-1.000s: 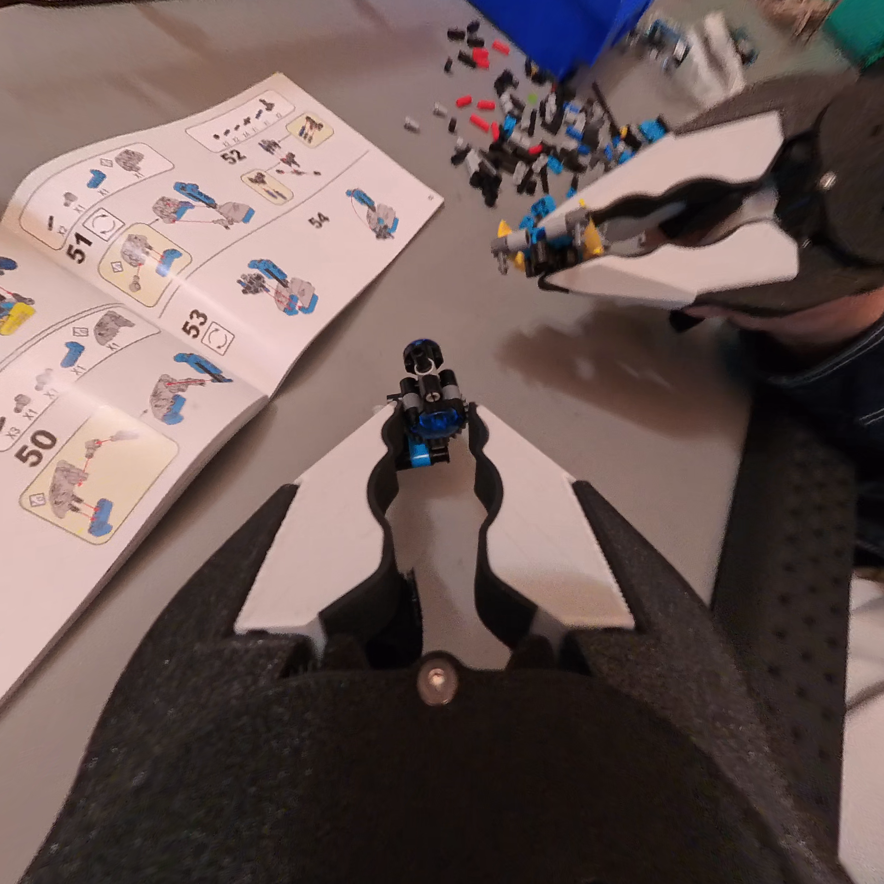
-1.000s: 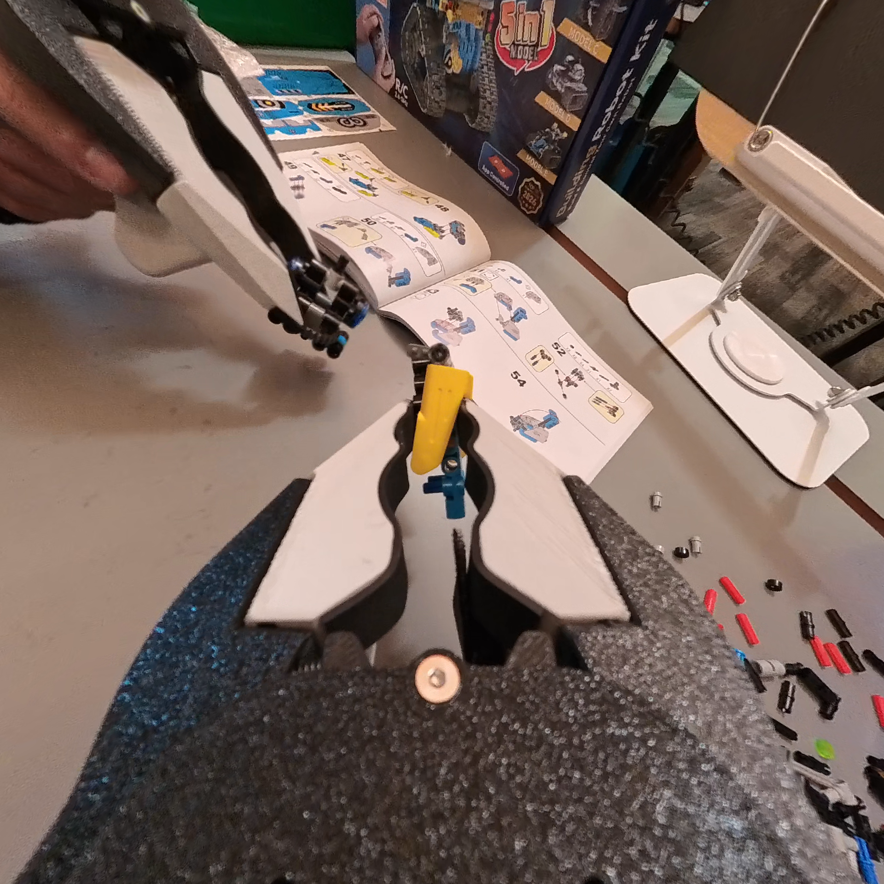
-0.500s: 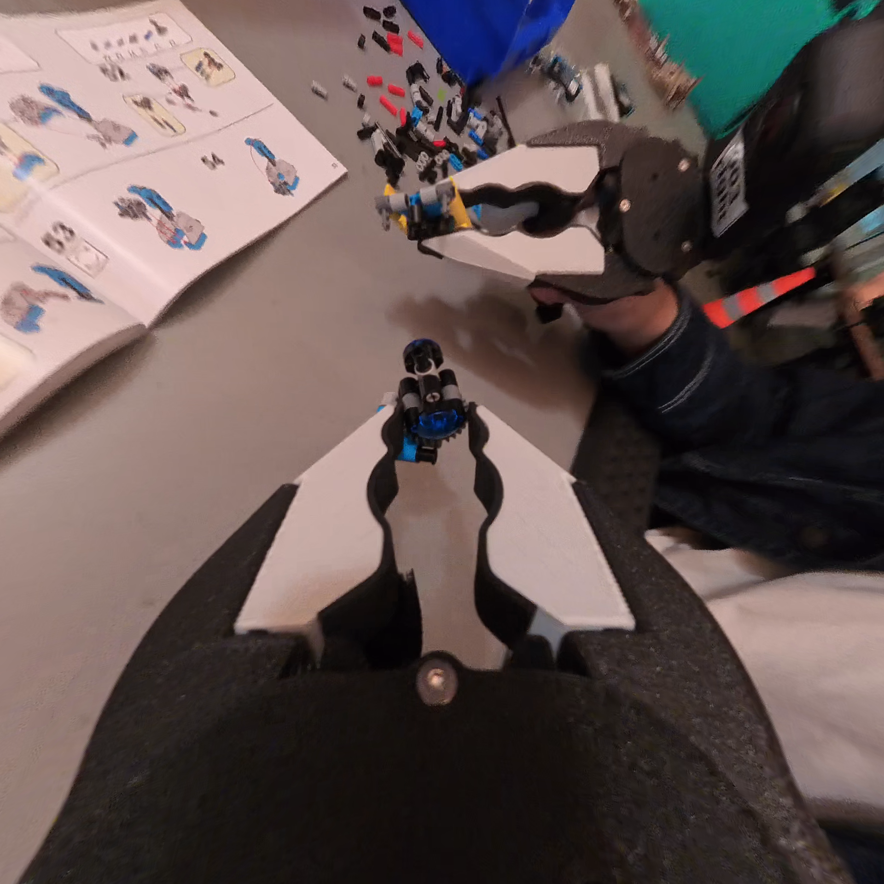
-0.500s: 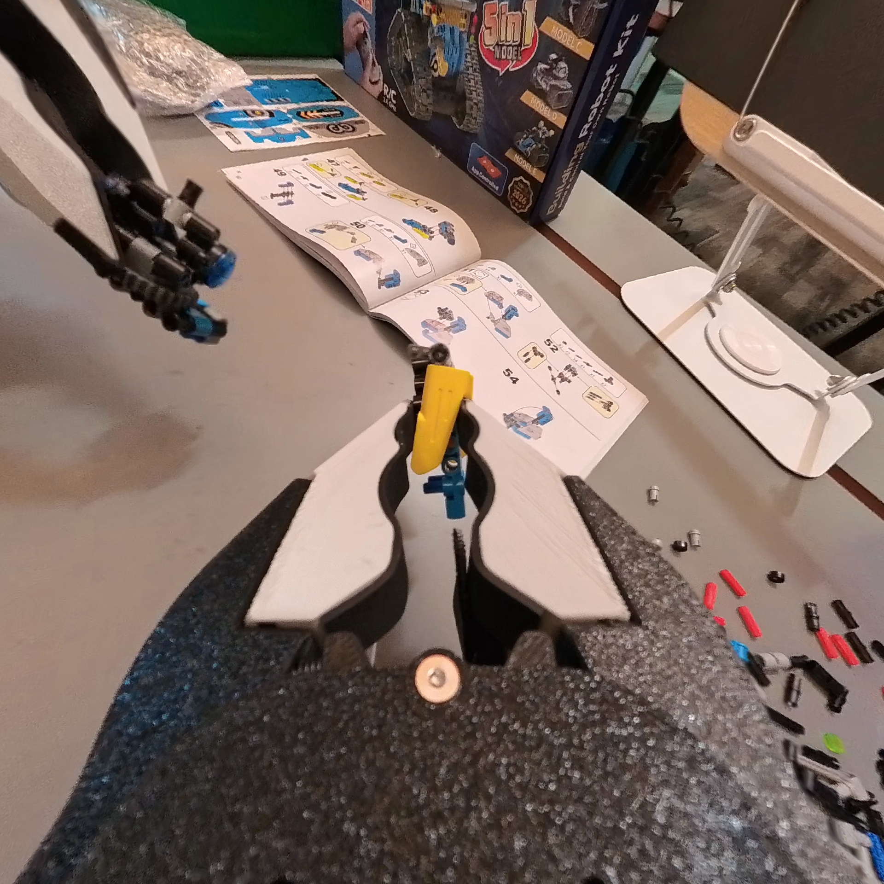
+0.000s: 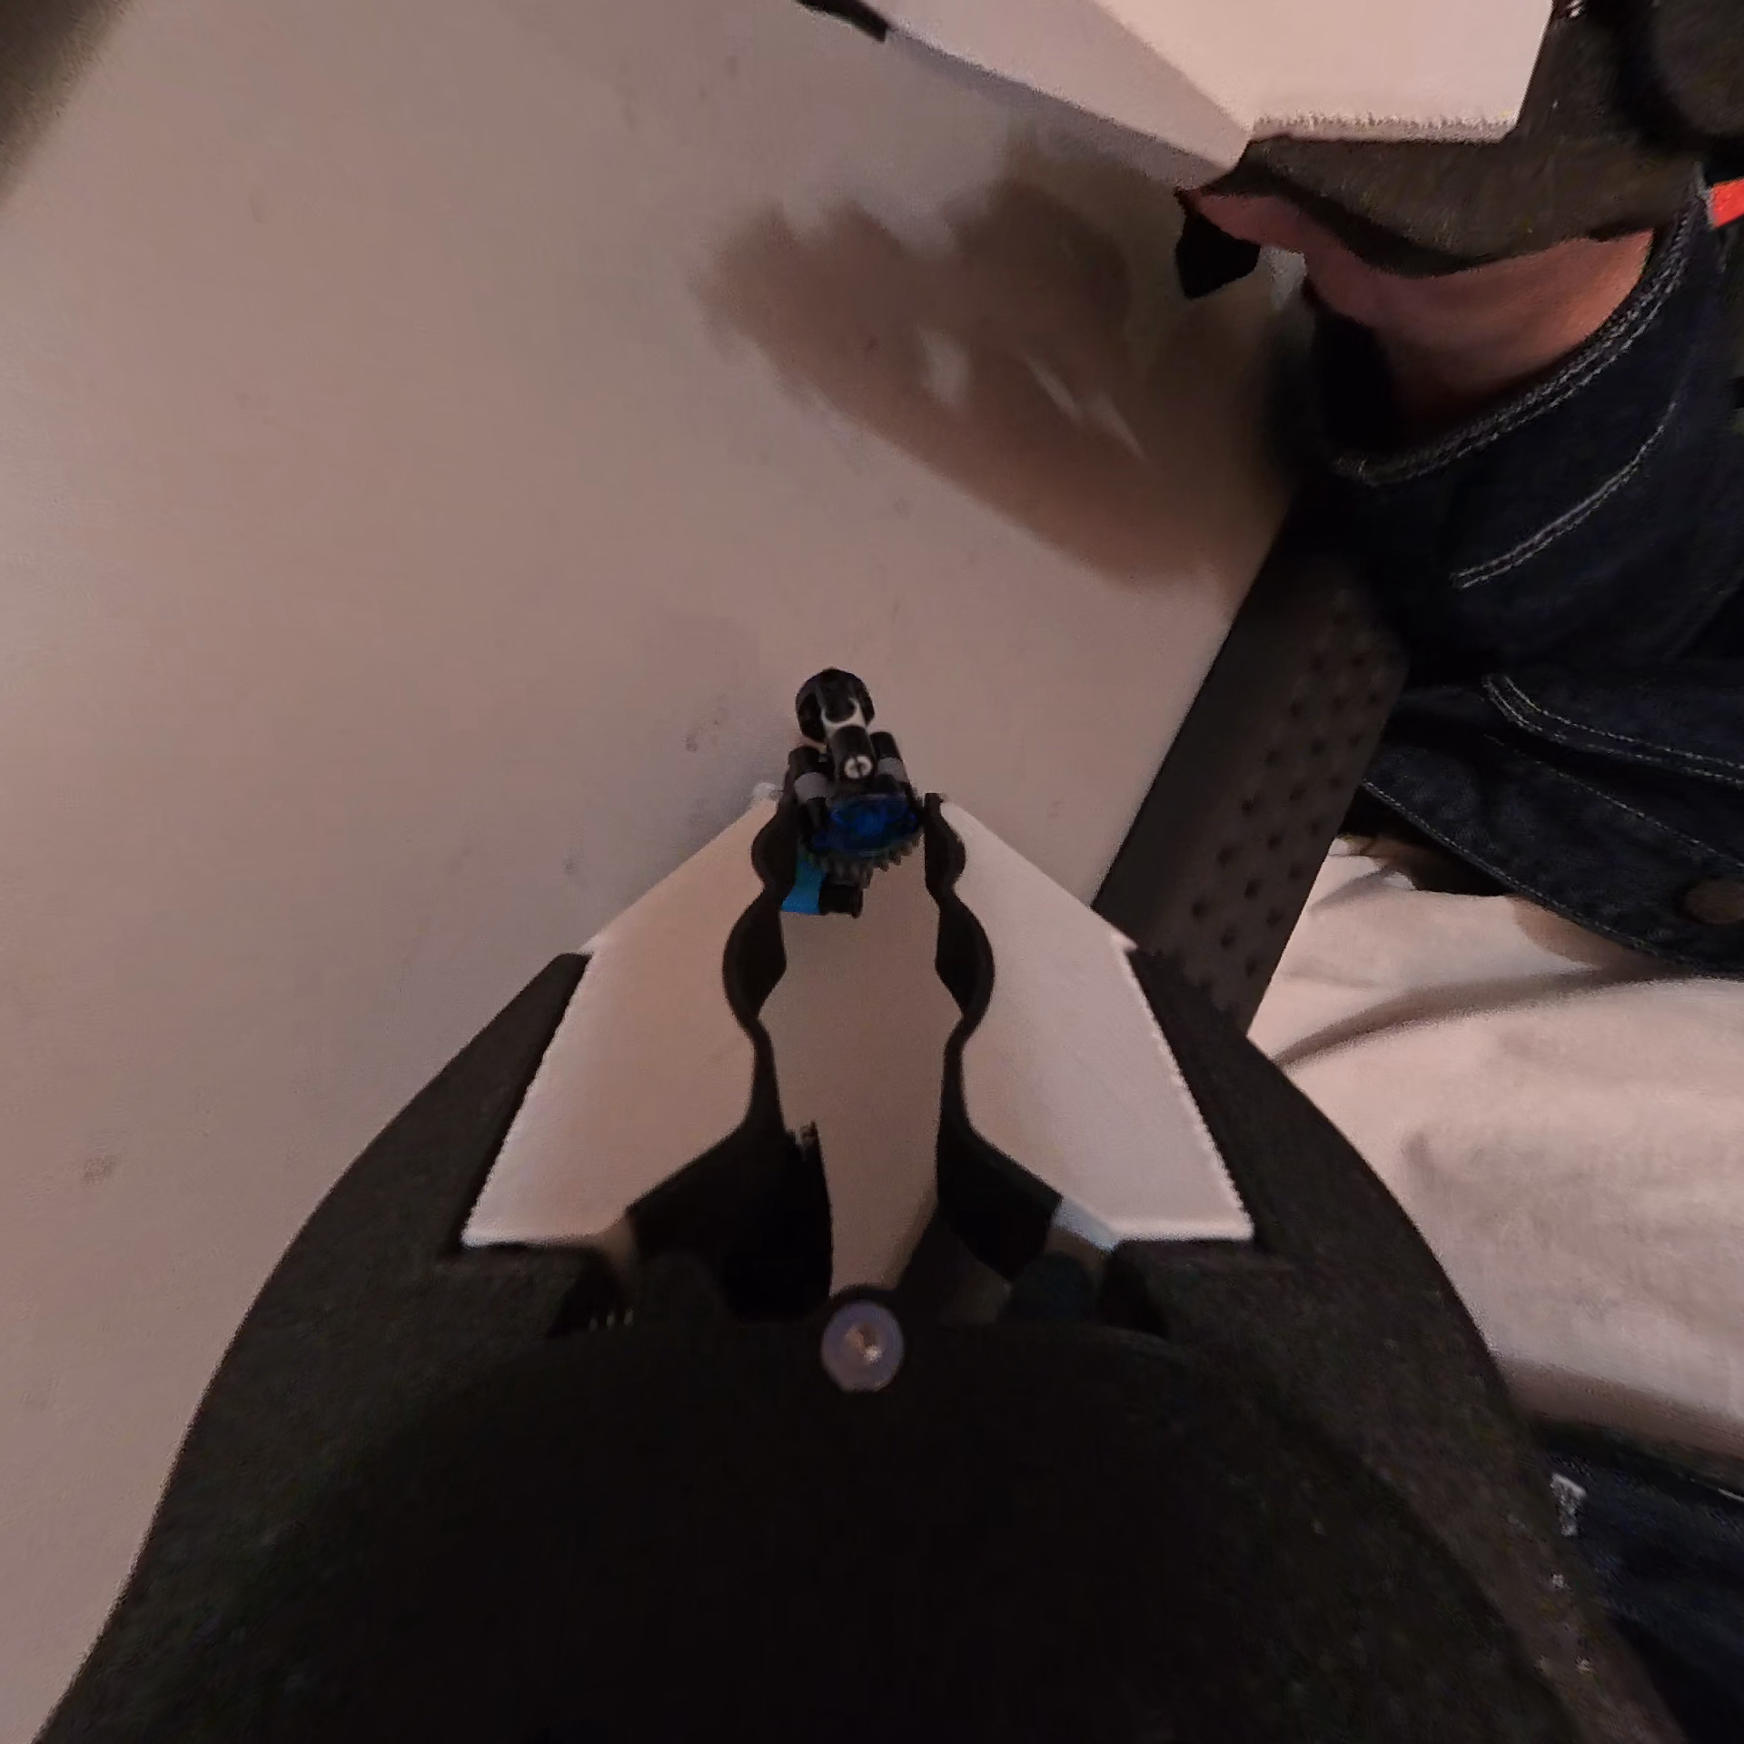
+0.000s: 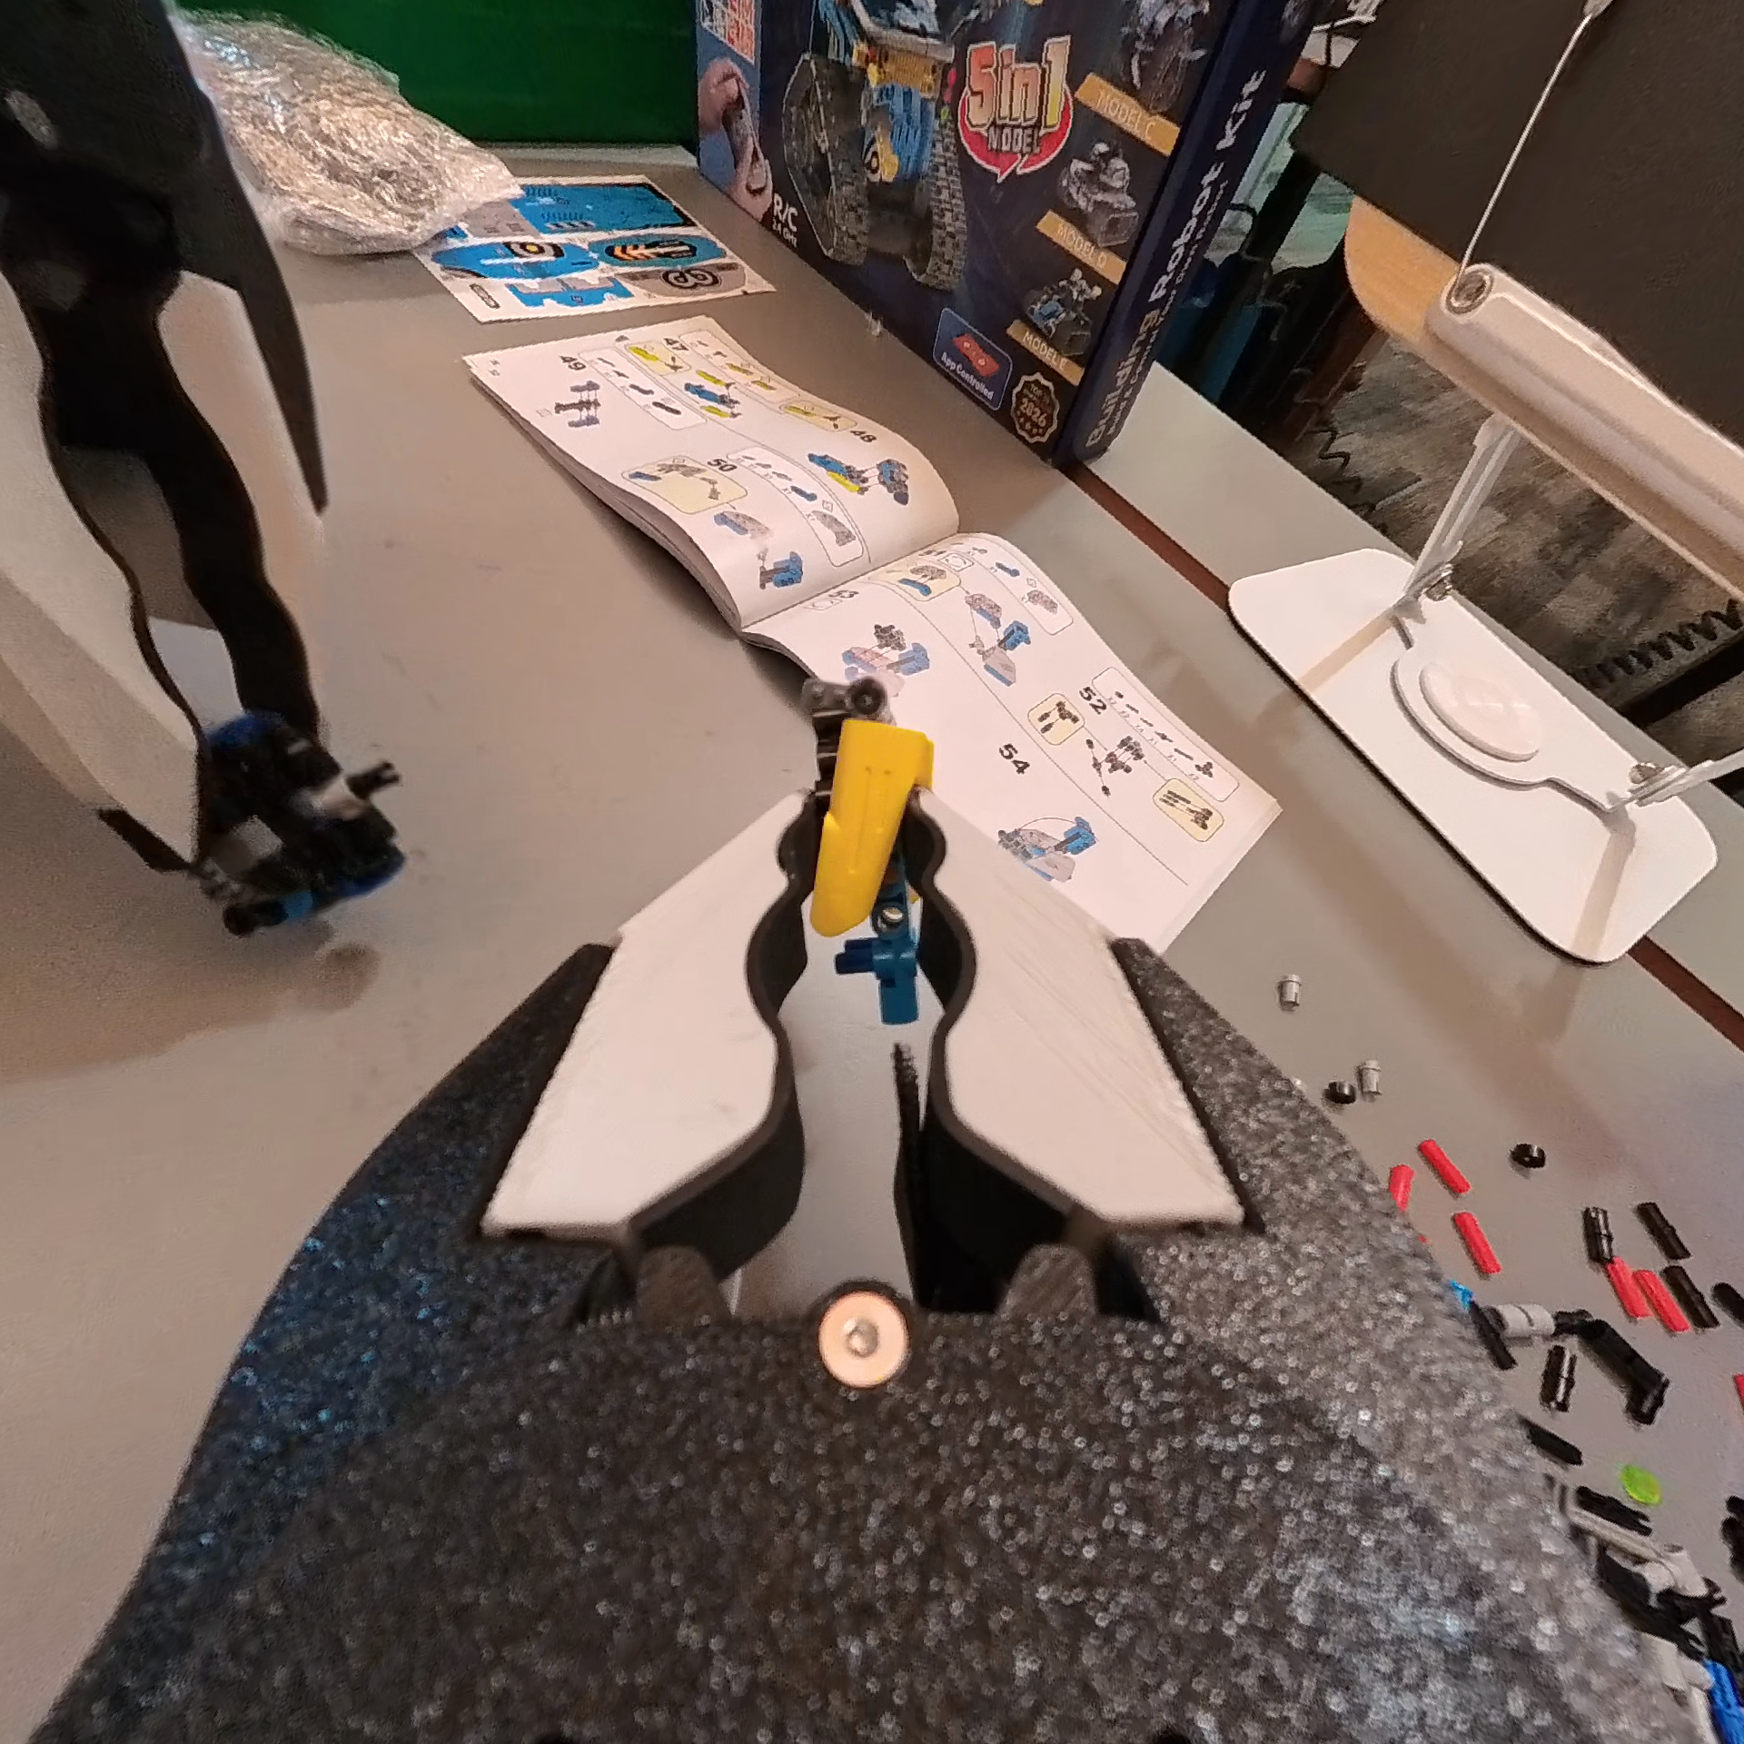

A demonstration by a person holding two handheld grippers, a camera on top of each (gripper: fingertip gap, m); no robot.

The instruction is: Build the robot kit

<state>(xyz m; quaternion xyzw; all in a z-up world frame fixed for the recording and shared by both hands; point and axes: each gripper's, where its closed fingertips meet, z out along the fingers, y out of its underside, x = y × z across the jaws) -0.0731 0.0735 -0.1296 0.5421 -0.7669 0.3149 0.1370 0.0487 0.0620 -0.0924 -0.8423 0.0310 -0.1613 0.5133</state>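
Observation:
My left gripper (image 5: 846, 830) is shut on a small black, grey and blue brick assembly (image 5: 845, 793) with a blue gear, held just above the grey table (image 5: 377, 472). It also shows at the left of the right wrist view (image 6: 283, 849), pointing down with the assembly (image 6: 302, 840) close over the table. My right gripper (image 6: 863, 812) is shut on a yellow, blue and grey brick assembly (image 6: 863, 821), held above the table in front of the open instruction booklet (image 6: 849, 585). In the left wrist view the right gripper's white finger (image 5: 1038, 57) shows at the top edge.
A blue kit box (image 6: 991, 189) stands at the back, a sticker sheet (image 6: 585, 245) and a plastic bag (image 6: 340, 160) beside it. A white lamp base (image 6: 1472, 736) sits right. Several loose small parts (image 6: 1604, 1302) lie at the lower right. A person's denim sleeve (image 5: 1557, 491) is near the table edge. Some 12 cm of space lies between my two pairs of fingers.
My left gripper has swung down and toward the table's near edge with its assembly; booklet and parts pile left its view. My right gripper barely moved, still holding its piece.

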